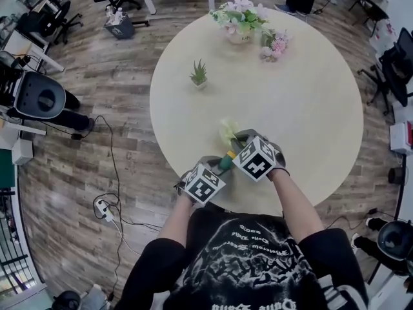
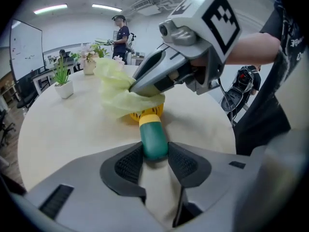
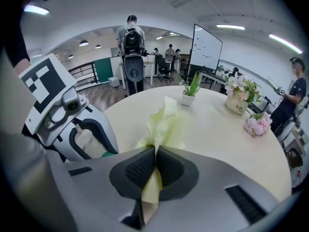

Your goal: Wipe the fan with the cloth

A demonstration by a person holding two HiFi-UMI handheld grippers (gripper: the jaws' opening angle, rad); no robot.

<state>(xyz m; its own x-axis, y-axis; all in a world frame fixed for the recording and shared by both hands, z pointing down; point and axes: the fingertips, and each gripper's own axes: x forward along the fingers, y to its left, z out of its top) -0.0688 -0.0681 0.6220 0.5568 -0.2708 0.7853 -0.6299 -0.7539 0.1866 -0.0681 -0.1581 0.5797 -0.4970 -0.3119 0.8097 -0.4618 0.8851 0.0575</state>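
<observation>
1. Nearest the wearer, the left gripper (image 2: 155, 154) had its fingers clenched on the green handle of a small handheld fan (image 2: 153, 138), one pad on each side of the handle's end.
2. The fan was over the near edge of the round cream bench (image 1: 310, 108), its handle pointing back toward the wearer and its yellow head at the far end. Whether it rested on the bench could not be told.
3. The right gripper (image 3: 155, 164) had its fingers pinched tight on a pale yellow-green cloth (image 3: 165, 122). A strip of it ran down between the pads and the rest bunched up beyond the tips.
4. In the left gripper view, that bunched cloth lay over the fan's yellow head and covered most of it, with the right gripper's tips angled down onto it from the right.
5. The two grippers were just beside each other.
6. Farther out, a potted succulent (image 1: 199, 74) stood alone on the left part of the bench.
7. At the far edge stood a flower arrangement (image 1: 240, 19), with a smaller pink bunch (image 1: 277, 44) just beside it.
8. Beyond the bench, a person (image 2: 120, 30) stood, and a whiteboard (image 2: 24, 52) hung at the left.
</observation>
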